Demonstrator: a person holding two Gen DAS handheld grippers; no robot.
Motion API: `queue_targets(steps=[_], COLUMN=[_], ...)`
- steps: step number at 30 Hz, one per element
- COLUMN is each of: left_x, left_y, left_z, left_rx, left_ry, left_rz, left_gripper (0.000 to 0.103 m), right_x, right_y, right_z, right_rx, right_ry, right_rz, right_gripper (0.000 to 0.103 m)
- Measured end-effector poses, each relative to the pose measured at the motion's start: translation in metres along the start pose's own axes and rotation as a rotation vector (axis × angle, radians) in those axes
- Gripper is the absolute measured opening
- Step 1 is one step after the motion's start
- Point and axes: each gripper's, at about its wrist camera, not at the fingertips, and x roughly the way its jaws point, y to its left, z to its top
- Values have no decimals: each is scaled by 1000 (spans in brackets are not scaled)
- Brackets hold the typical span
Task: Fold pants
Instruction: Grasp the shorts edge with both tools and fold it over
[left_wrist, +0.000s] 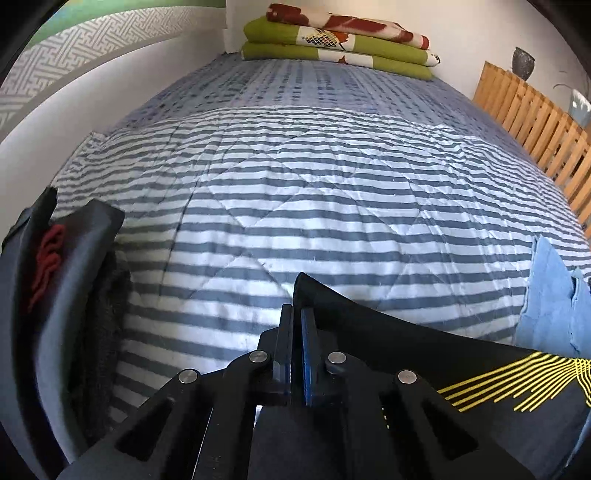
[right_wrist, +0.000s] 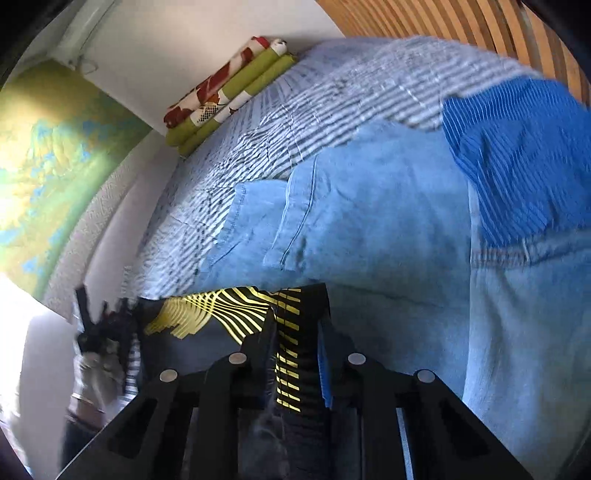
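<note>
While both tools hold one garment above the bed (left_wrist: 295, 192), the entry reads thus: left tool (left_wrist: 296, 317), fingers pressed together on a black edge of the pants (left_wrist: 424, 362); right tool (right_wrist: 297, 325), pinching a bunched fold of the same pants (right_wrist: 207, 310), black with yellow line print; cloth stretched between the two tools, lifted off the striped quilt (left_wrist: 258, 236), apparently not yet laid flat. Beside it: jeans (right_wrist: 369, 214), pale blue, lying on the quilt to the right; blue shirt (right_wrist: 517, 155), striped, on top of the jeans; dark clothes (left_wrist: 55, 277) heaped at the left edge; folded blankets (left_wrist: 332, 40) at the far end. Judged step: spreading the pants before the first fold. Advice: keep both grips firm and level, so the held edge stays taut and straight; carry it to the bare middle of the quilt, well apart from jeans and heap; lower the hanging part first, then the gripped edge, drawing lightly outward to shed wrinkles; release only once the cloth lies flat. Right view blurred; exact hold on the fold uncertain.
</note>
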Motion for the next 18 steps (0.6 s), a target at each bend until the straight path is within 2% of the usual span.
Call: queue_targets(steps=[6, 8, 10, 13, 16, 18], left_x=[38, 44, 45, 32, -7, -42], left_y=[-21, -29, -34, -22, -1, 17], left_z=[3, 1, 2, 6, 0, -11], left_rx=[23, 52, 78, 39, 36, 39], left_ry=[41, 17, 27, 61, 26, 3], left_rz=[82, 125, 138, 78, 45, 16], left_gripper=[3, 5, 7, 36, 36, 36], right_x=[25, 31, 31, 27, 14, 3], right_y=[-7, -5, -3, -1, 0, 2], right_z=[0, -2, -4, -4, -2, 1], right_rx=[-43, -81, -129, -159, -165, -160], right_ry=[8, 4, 1, 3, -7, -24], right_rz=[-121, -155, -184, -214, -230, -218], right_gripper=[17, 18, 19, 25, 31, 32])
